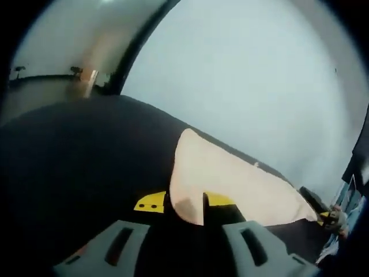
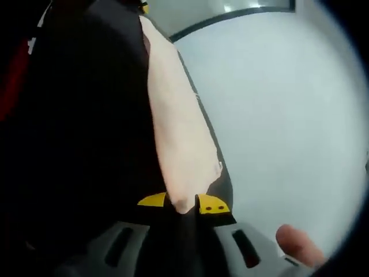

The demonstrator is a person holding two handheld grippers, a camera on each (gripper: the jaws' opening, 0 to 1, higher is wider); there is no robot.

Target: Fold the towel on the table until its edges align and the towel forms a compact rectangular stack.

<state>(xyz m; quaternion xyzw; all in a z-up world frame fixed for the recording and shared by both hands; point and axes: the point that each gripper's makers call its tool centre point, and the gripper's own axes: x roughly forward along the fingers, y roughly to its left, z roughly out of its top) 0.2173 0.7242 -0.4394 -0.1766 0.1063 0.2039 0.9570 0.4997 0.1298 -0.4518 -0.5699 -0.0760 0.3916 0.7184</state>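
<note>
While both claws pinch corners, towel point(image 1: 230, 182) stretched lengthwise between them

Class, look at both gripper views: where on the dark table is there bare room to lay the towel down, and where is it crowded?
Bare dark table lies left of the towel in the left gripper view. It is crowded where the left gripper and right gripper pinch the towel's corners.

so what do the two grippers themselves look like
The left gripper and right gripper look alike: a light grey moulded body with dark slotted recesses, and black jaws tipped with yellow pads bearing small dark dots. A bare fingertip shows beside the right one; no sleeve or cable is visible.
</note>
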